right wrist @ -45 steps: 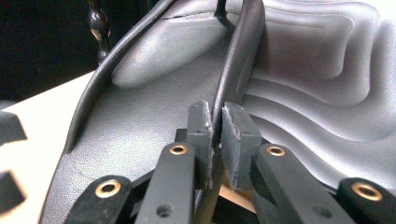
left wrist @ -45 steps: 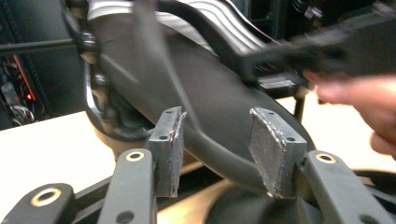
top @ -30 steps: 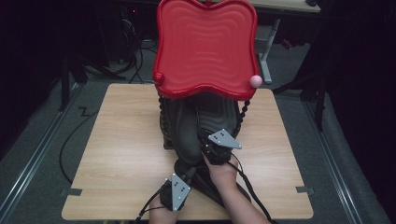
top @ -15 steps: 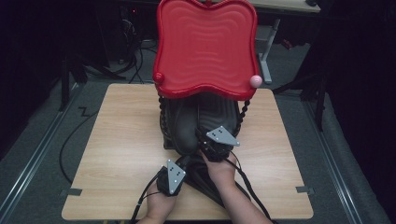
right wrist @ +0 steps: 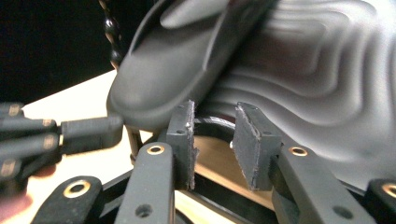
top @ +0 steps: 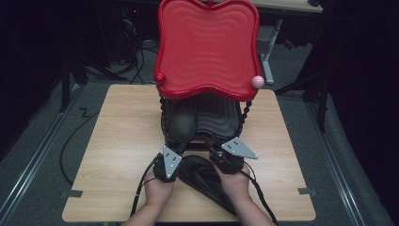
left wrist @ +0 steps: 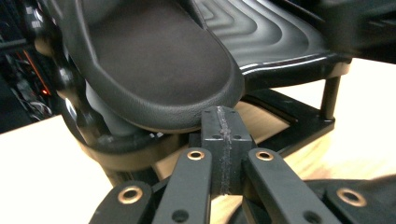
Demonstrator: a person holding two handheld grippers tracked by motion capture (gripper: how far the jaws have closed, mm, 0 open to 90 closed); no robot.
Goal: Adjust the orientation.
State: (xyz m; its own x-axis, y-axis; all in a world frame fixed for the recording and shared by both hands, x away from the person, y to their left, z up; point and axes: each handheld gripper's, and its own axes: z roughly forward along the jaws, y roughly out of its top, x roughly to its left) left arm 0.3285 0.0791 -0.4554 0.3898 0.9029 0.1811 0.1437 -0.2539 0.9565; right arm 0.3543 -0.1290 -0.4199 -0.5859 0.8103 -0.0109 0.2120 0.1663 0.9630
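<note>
A rack with a red wavy top tray (top: pixel 207 47) stands mid-table on beaded posts. On its black wavy lower shelf (top: pixel 221 115) (left wrist: pixel 271 32) (right wrist: pixel 327 70) lies a black shoe (top: pixel 181 120) (left wrist: pixel 154 60) (right wrist: pixel 173 70). A second black shoe (top: pixel 202 176) lies on the table between the hands. My left gripper (top: pixel 175 154) (left wrist: pixel 223 140) is shut on nothing, its tip just under the shelved shoe's toe. My right gripper (top: pixel 215 143) (right wrist: pixel 212 140) has just been opening; its jaws stand apart with nothing between them, close below the shoe and the shelf edge.
The wooden table (top: pixel 117 141) has bare board left and right of the rack. Cables trail from both grippers towards the front edge. Dark floor, cables and a desk leg (top: pixel 268 61) lie beyond the table. The left gripper's jaws (right wrist: pixel 88 133) show at the left of the right gripper view.
My left gripper has moved forward and a little left, up to the rack's front. The right gripper has shifted slightly back and to the right.
</note>
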